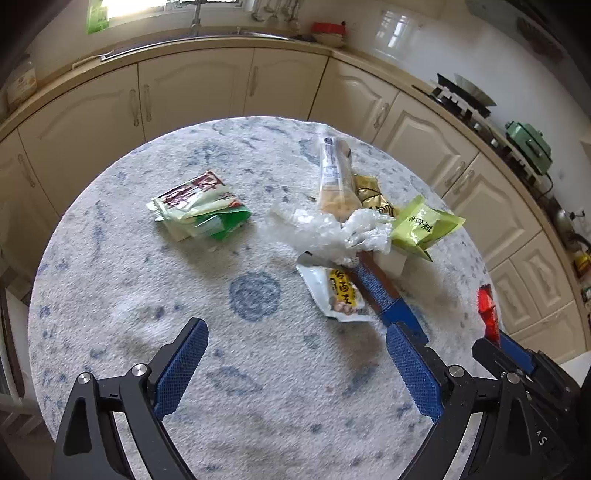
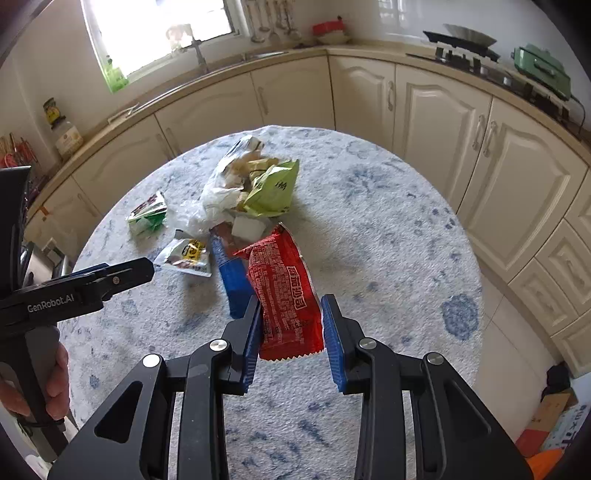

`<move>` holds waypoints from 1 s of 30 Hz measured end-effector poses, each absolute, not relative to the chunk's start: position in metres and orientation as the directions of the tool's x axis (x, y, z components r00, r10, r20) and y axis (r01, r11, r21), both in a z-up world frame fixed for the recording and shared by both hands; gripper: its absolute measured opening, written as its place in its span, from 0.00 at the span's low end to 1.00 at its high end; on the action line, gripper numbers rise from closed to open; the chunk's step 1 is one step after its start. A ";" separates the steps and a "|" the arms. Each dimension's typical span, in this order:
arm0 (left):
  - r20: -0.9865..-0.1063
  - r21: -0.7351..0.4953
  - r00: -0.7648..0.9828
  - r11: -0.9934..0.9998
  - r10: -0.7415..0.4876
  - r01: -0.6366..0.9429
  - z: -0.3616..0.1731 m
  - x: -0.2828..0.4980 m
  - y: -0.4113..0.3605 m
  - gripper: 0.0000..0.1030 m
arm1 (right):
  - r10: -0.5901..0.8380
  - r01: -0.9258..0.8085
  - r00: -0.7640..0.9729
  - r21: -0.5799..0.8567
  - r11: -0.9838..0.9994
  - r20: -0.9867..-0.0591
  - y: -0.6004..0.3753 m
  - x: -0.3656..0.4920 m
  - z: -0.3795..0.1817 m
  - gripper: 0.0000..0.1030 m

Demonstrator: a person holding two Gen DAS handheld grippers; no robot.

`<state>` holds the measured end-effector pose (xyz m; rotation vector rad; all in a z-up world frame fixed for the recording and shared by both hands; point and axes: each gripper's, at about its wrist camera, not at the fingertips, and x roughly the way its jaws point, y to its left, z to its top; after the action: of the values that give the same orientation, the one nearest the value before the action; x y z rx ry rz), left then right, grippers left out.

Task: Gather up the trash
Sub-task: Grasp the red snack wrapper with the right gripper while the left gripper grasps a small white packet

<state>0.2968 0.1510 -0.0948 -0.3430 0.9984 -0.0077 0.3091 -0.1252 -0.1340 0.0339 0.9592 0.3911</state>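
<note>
My right gripper is shut on a red snack wrapper, held above the round table. The same wrapper shows at the right edge of the left wrist view. My left gripper hangs open over the cloth with nothing between its fingers. Beyond it lies a pile of trash: crumpled clear plastic, a lime-green packet, a tall biscuit sleeve, a silver packet with a yellow label and a blue-and-brown strip. A green-and-white packet lies apart on the left.
The table wears a blue-and-white cloth. Cream cabinets curve round its far side, with a sink and a stove on the counter. Cardboard boxes sit on the floor at the right. A hand holds the left gripper's handle.
</note>
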 end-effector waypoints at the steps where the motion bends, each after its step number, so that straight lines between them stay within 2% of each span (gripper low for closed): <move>1: -0.828 -0.288 0.535 0.947 -0.170 -0.145 -0.098 0.305 0.147 0.90 | 0.334 -0.303 0.515 0.196 0.932 -0.790 -0.129 0.313 -0.134 0.31; 3: -0.844 -0.288 0.506 0.947 -0.179 -0.145 -0.107 0.319 0.142 0.84 | 0.329 -0.295 0.519 0.196 0.935 -0.789 -0.133 0.322 -0.135 0.31; 5: -0.854 -0.299 0.483 0.942 -0.193 -0.153 -0.117 0.331 0.140 0.68 | 0.329 -0.292 0.516 0.198 0.935 -0.791 -0.136 0.332 -0.138 0.31; 6: -0.859 -0.313 0.468 0.936 -0.208 -0.159 -0.122 0.338 0.140 0.64 | 0.328 -0.291 0.515 0.199 0.936 -0.792 -0.136 0.336 -0.140 0.31; 8: -0.836 -0.341 0.501 0.928 -0.225 -0.153 -0.124 0.346 0.144 0.61 | 0.326 -0.288 0.511 0.199 0.937 -0.795 -0.136 0.346 -0.145 0.31; 10: -0.835 -0.362 0.493 0.919 -0.244 -0.158 -0.128 0.352 0.151 0.30 | 0.328 -0.287 0.506 0.204 0.936 -0.798 -0.136 0.352 -0.149 0.31; 11: -0.828 -0.365 0.506 0.917 -0.242 -0.158 -0.127 0.352 0.155 0.17 | 0.333 -0.289 0.499 0.209 0.934 -0.800 -0.136 0.355 -0.151 0.31; 14: -0.817 -0.392 0.510 0.908 -0.269 -0.150 -0.126 0.349 0.162 0.13 | 0.342 -0.290 0.483 0.221 0.931 -0.806 -0.137 0.359 -0.157 0.31; 19: -0.819 -0.350 0.522 0.928 -0.236 -0.129 -0.118 0.331 0.158 0.07 | 0.343 -0.283 0.479 0.228 0.932 -0.808 -0.140 0.354 -0.159 0.31; 30: -0.804 -0.298 0.553 0.953 -0.220 -0.054 -0.089 0.256 0.141 0.03 | 0.355 -0.294 0.498 0.231 0.927 -0.791 -0.142 0.315 -0.138 0.31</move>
<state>0.2562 0.1410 -0.0895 -0.3046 0.9842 -0.1000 0.3147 -0.1418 -0.1383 0.0689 0.9728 0.3936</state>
